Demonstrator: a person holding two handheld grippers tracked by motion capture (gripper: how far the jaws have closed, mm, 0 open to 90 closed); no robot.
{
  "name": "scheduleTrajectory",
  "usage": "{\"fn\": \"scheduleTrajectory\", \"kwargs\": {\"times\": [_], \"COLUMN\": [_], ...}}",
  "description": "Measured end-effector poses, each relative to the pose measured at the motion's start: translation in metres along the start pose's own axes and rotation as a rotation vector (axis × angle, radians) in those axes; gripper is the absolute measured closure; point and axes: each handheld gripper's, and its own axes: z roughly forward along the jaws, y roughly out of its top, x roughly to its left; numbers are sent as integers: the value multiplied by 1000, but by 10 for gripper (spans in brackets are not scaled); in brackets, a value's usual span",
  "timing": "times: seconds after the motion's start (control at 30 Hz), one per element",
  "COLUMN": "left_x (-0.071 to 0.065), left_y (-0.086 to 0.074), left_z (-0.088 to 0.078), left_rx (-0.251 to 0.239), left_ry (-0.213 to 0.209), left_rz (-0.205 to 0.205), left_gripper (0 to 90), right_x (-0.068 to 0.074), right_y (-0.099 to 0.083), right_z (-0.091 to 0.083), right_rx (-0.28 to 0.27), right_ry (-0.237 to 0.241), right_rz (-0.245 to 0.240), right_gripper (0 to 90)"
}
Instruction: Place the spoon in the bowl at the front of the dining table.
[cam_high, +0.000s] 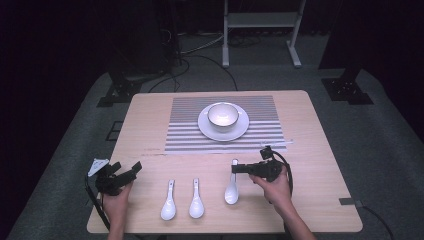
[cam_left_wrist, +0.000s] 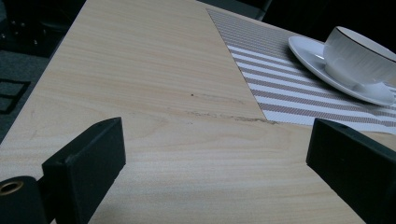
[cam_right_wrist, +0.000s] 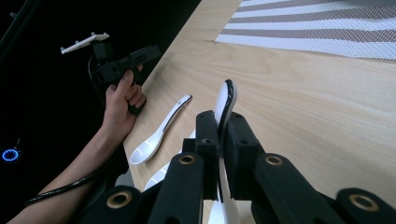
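Our right gripper (cam_right_wrist: 223, 140) has its black jaws clamped on the handle of a glossy white ceramic soup spoon (cam_right_wrist: 226, 105), whose handle tip pokes out past the pads while the scoop (cam_high: 231, 194) lies toward the near edge of the pale wooden table (cam_high: 310, 150). We judge this the pick-up step (the spoon looks barely lifted, if at all), so next we need a steady lift and a carry toward the white ribbed bowl (cam_high: 222, 114) on its white saucer (cam_high: 207, 131) atop the striped grey placemat (cam_high: 185, 135). Our right hand (cam_high: 274, 186) holds that gripper level, pointing left. Two matching white spoons (cam_high: 168, 202) lie further left. Our left gripper (cam_high: 125, 172) waits with jaws wide apart, holding nothing.
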Motion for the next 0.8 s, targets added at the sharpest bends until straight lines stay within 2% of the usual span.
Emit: {"fn": "scheduleTrajectory", "kwargs": {"times": [0.37,0.8], "left_x": [0,1], "left_y": [0,0], "left_z": [0,0], "left_rx": [-2,-2], "left_ry": [-1,-5], "left_rz": [-2,-7], "left_gripper": [31,31], "right_x": [-6,-6], "right_y": [18,55], "right_z": [3,11], "right_rx": [-13,-41], "right_ry": [13,3], "right_rz": [21,23], "right_gripper": [844,845]}}
